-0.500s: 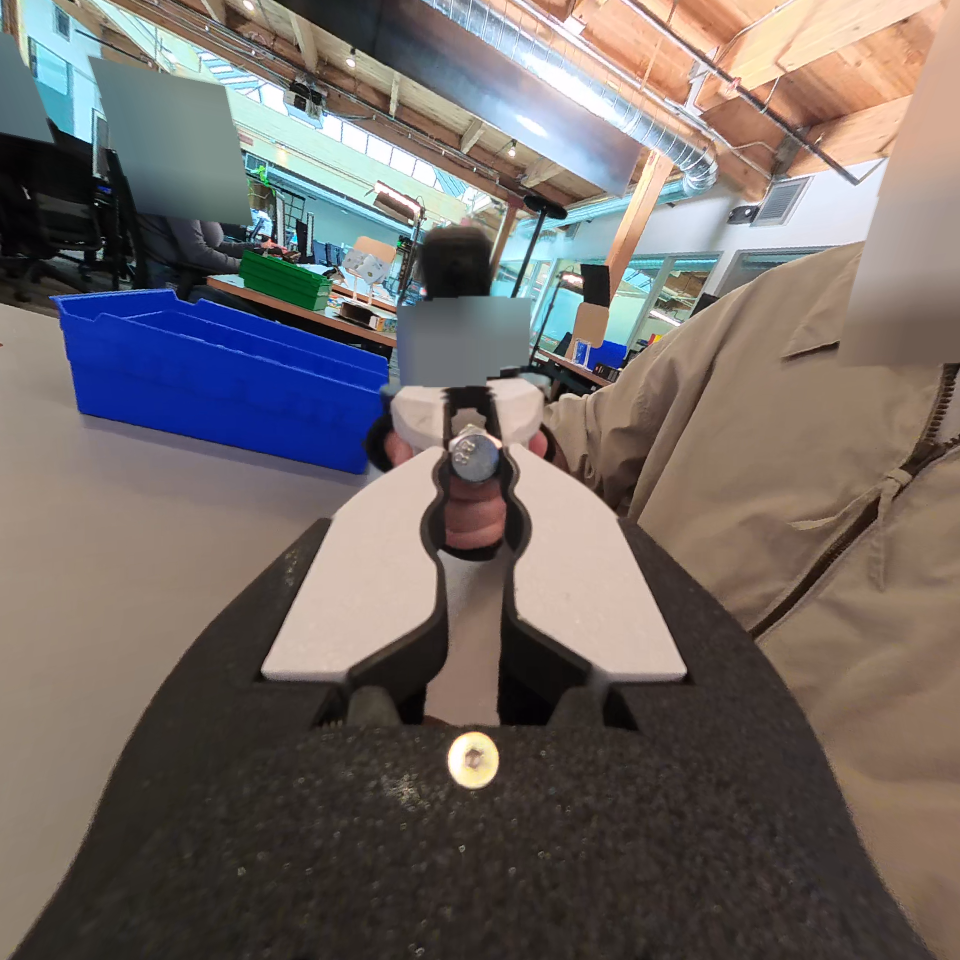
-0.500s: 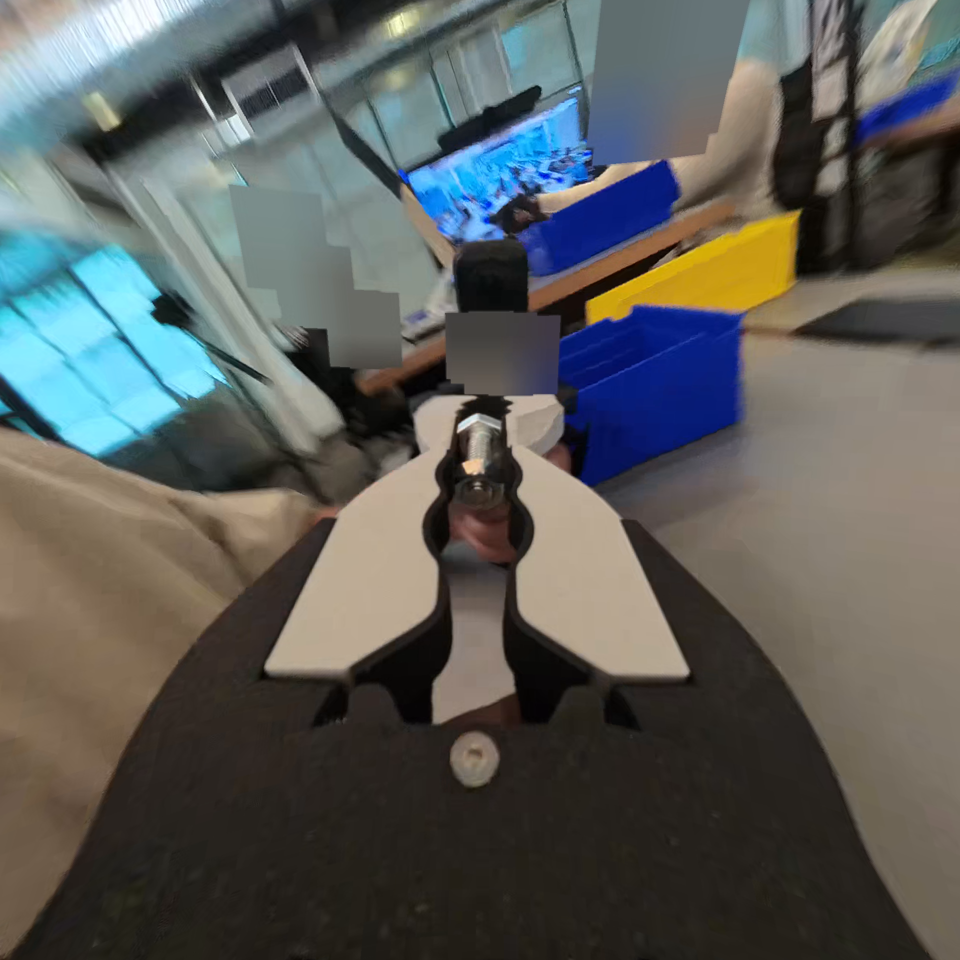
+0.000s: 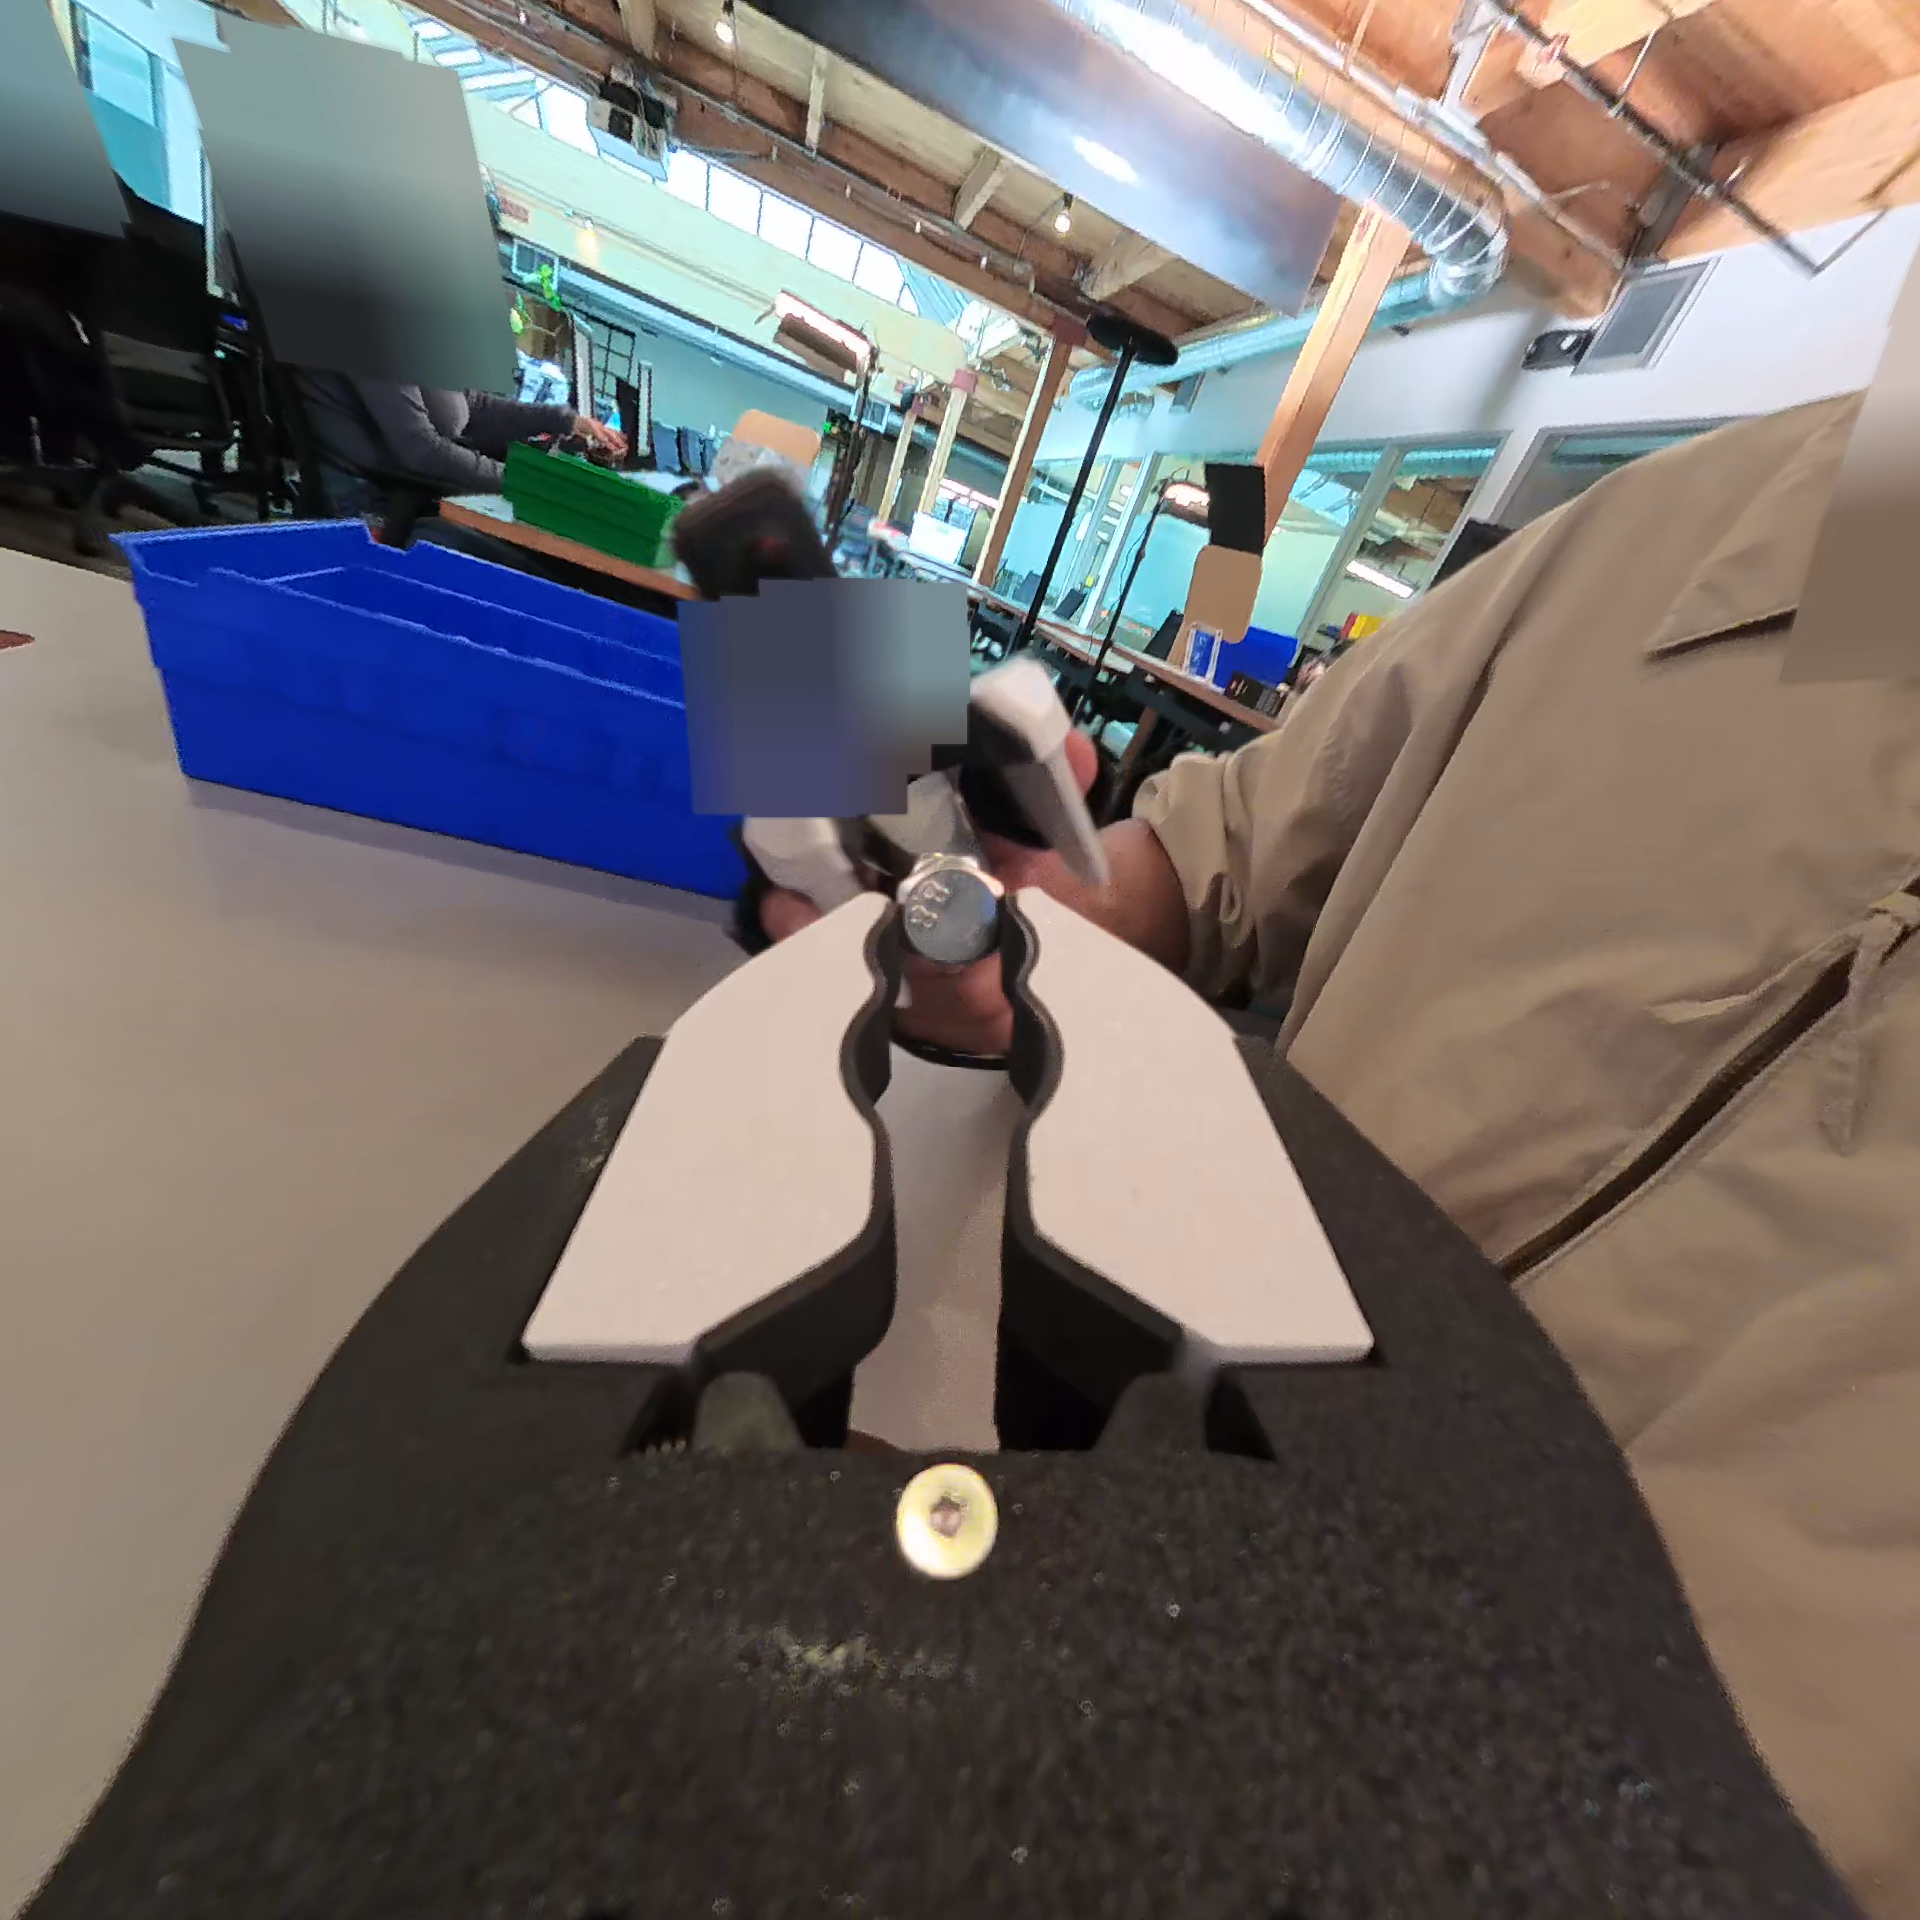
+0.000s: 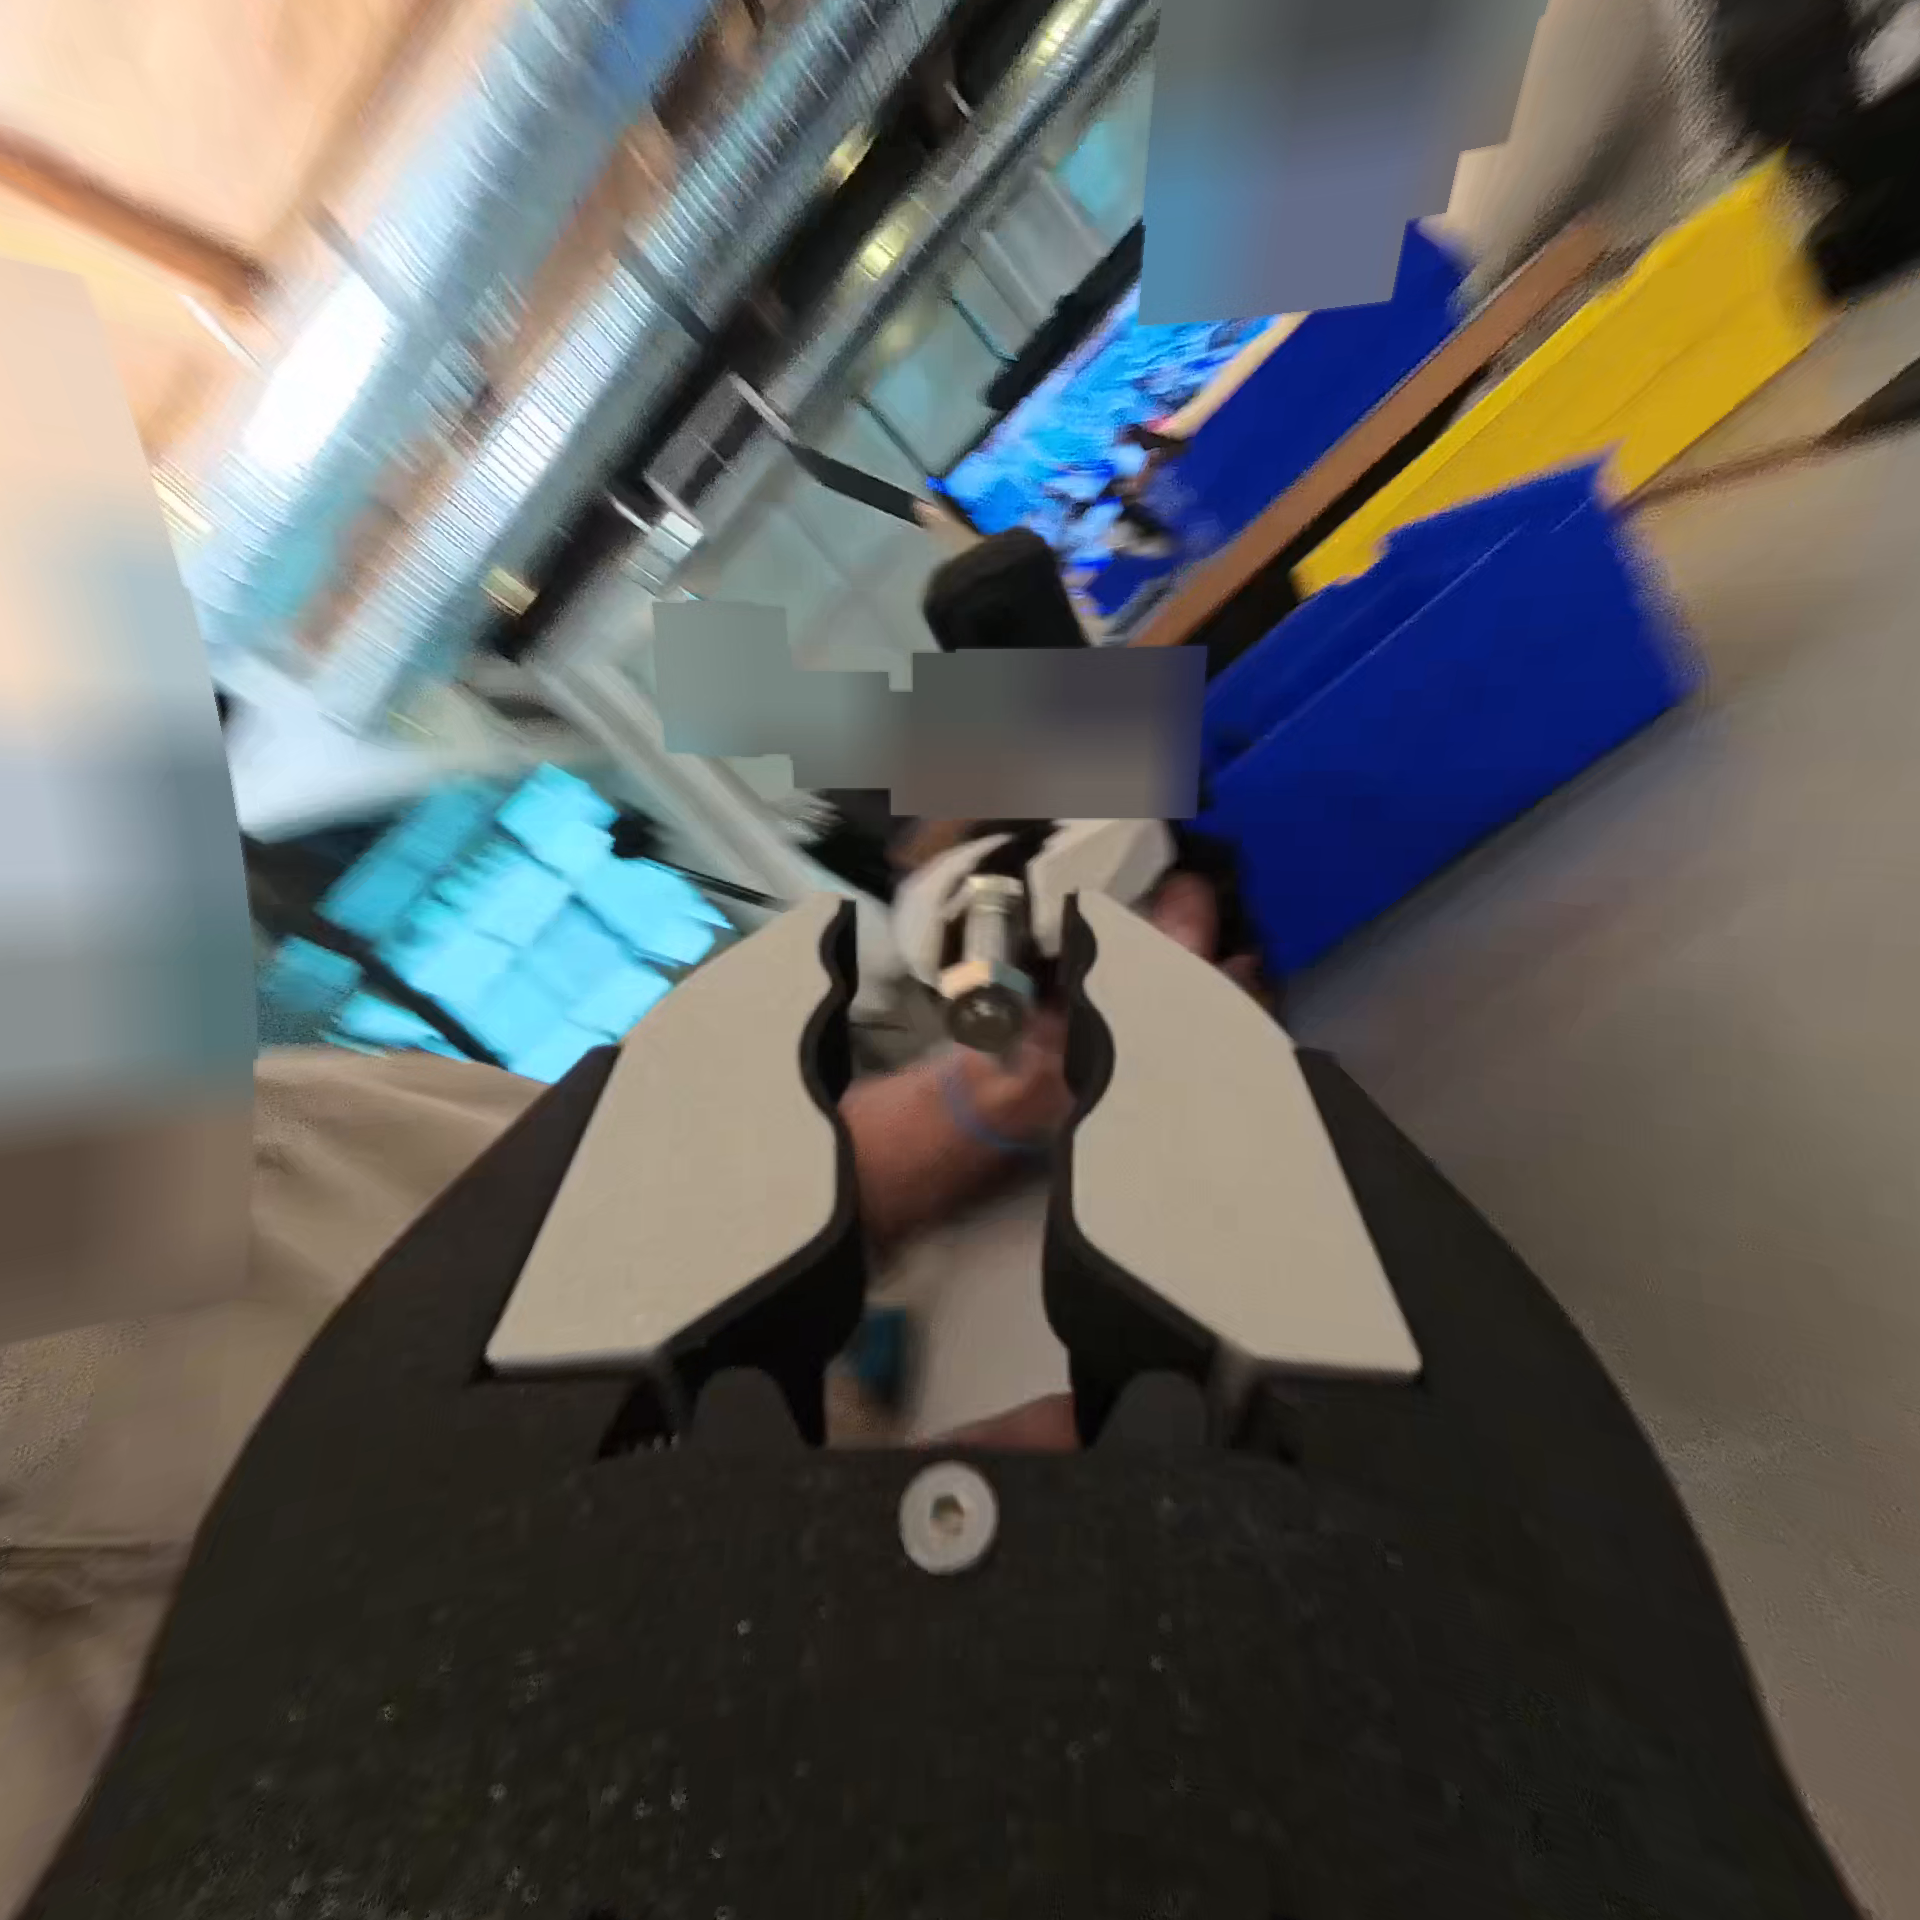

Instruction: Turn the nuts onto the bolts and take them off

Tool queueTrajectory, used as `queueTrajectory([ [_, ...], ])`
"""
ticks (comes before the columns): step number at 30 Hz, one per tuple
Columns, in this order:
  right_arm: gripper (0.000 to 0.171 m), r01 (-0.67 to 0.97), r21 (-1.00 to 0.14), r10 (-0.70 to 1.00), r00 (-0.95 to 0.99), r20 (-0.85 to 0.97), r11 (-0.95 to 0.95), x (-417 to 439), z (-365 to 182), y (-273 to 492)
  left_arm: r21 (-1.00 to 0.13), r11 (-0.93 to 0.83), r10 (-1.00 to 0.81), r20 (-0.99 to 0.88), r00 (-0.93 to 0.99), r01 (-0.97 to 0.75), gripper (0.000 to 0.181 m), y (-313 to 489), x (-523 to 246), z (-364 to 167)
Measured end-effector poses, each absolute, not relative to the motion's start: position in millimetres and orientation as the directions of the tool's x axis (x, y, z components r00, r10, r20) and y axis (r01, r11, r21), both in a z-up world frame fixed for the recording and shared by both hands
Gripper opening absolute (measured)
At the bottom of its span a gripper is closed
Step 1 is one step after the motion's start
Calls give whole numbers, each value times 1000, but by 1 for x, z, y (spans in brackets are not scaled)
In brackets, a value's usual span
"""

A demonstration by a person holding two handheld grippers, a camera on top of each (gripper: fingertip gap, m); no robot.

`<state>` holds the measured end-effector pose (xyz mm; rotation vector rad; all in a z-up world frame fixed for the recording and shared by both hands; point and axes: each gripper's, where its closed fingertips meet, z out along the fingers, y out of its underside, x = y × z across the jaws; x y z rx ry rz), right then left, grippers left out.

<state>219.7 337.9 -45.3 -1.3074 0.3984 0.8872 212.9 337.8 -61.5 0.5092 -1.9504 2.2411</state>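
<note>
Left gripper [image 3: 948, 920] holds a silver steel hex bolt [image 3: 948, 923] above the grey table [image 3: 312, 1039]. Right gripper [image 4: 961, 925] faces it, apart. Blue plastic bin [image 3: 416, 696] sits behind, toward the table's far edge.

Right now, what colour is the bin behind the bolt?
Blue bin, clearest in the left wrist view, behind the bolt.

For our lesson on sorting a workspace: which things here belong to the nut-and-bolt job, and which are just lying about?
Job in hand:
bolt, gripped by the left tool
nut on its thread
right tool, open

Lying about:
blue bin on the table
green trays
yellow bin
</note>
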Motion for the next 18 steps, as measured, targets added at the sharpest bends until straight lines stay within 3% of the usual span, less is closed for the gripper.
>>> queueTrajectory([
  [2, 42, -435, -898, 156, 893, -421, 63, 228, -50, 331, -923, -202, -110, 352, -929, -326, 17, 344, 215, -55],
  [4, 46, 75, -997, -75, 995, 72, 26, 234, -51, 323, -909, -234, -84, 373, -924, -345, 17, 349, 215, -50],
  [5, 47, 343, -939, -163, 925, 344, -40, 233, -50, 320, -904, -245, -81, 379, -922, -350, 17, 351, 216, -49],
  [6, 46, 577, -808, -226, 776, 588, -121, 230, -48, 319, -901, -250, -76, 383, -920, -355, 17, 352, 216, -48],
  [8, 36, 860, -448, -244, 392, 887, -244, 214, -44, 322, -898, -248, -60, 390, -919, -365, 17, 351, 215, -48],
  [9, 34, 910, -309, -215, 255, 943, -276, 206, -47, 327, -897, -244, -54, 392, -918, -368, 17, 350, 214, -49],
  [11, 33, 930, -204, -181, 153, 971, -307, 203, -52, 338, -895, -236, -36, 397, -917, -378, 17, 348, 212, -50],
  [16, 17, 931, -199, -180, 149, 972, -307, 211, -50, 344, -897, -227, -28, 395, -918, -379, 17, 345, 209, -49],
  [18, 17, 913, -286, -172, 245, 954, -289, 211, -49, 345, -897, -233, -31, 393, -919, -376, 17, 347, 210, -48],
])
